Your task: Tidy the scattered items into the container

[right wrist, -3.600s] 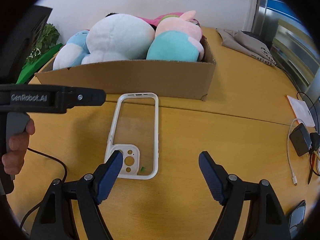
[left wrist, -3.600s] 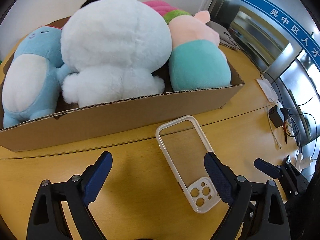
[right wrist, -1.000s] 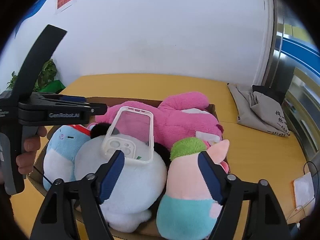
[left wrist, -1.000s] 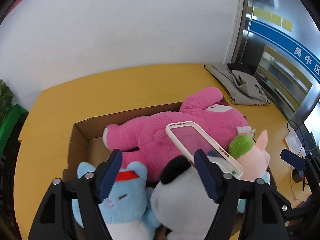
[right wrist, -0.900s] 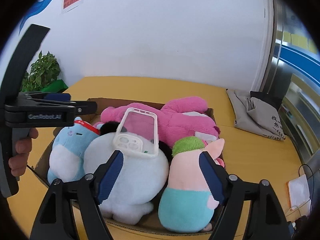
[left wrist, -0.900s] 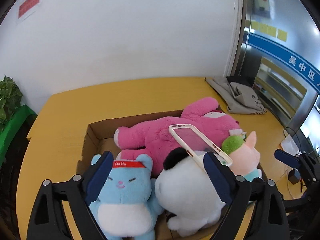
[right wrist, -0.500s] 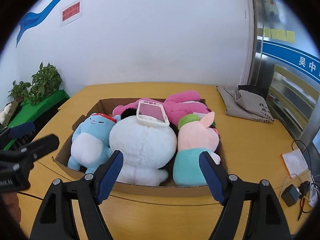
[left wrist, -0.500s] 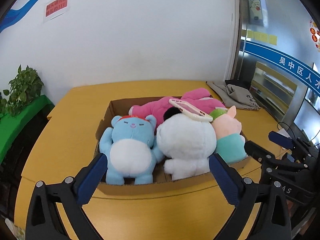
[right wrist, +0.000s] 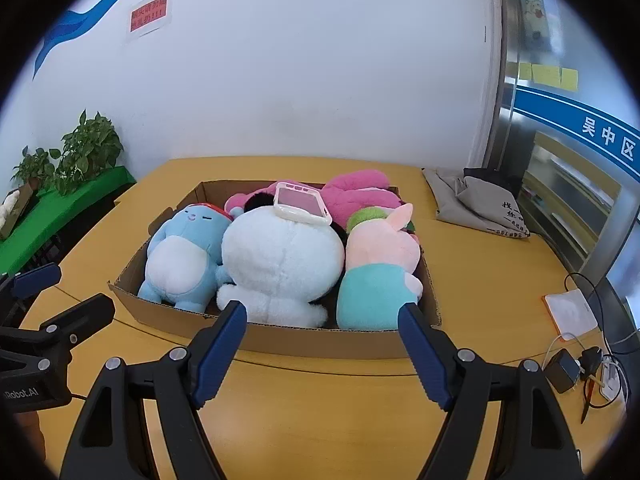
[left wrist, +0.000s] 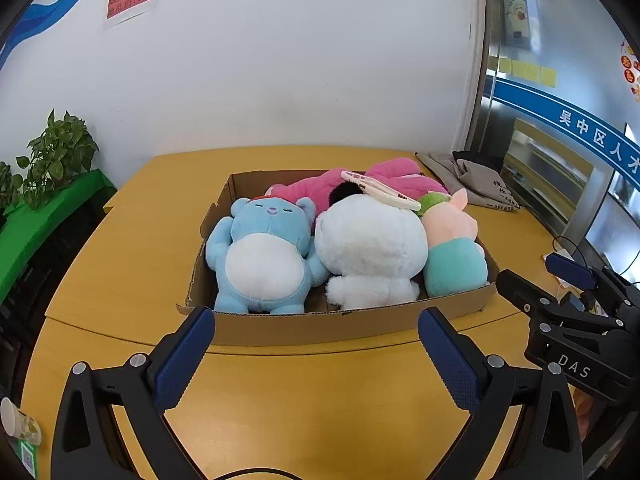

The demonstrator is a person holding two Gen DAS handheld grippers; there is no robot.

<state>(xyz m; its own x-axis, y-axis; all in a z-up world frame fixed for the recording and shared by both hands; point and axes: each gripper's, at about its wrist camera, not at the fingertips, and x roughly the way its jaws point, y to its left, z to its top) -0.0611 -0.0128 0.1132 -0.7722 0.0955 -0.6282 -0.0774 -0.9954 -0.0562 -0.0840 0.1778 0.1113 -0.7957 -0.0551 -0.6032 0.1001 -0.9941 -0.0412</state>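
The clear phone case [right wrist: 302, 203] with its white rim lies on top of the white plush [right wrist: 282, 266], tilted back against the pink plush [right wrist: 356, 196], just above the middle of the right wrist view. In the left wrist view the same case [left wrist: 380, 195] shows edge-on, perched on that white toy [left wrist: 370, 248]. All of it sits inside the cardboard box [right wrist: 320, 342], packed tight: a blue bear plush [right wrist: 182, 256] on the left touching the white one, and a pig plush in a teal shirt [right wrist: 378, 276] pressed against it on the right. The box rests on the yellow desk [right wrist: 320, 420], centre frame.

Both tools are on the near side of the box, over bare desk. The left gripper [left wrist: 316, 354] stands spread wide, blue pads [left wrist: 182, 358] apart with nothing between them. The right gripper [right wrist: 322, 354] is parted too, a bit narrower, and also carries nothing.

Out toward the edges: a grey cloth bag [right wrist: 480, 204] lies on the desk at upper right, well apart from the box. A white pad [right wrist: 572, 314] and a black charger [right wrist: 562, 370] with cables sit at the right edge. Potted plants [right wrist: 80, 152] on a green ledge fill the left side, and a paper cup [left wrist: 18, 420] peeks in at the lower left of the left wrist view.
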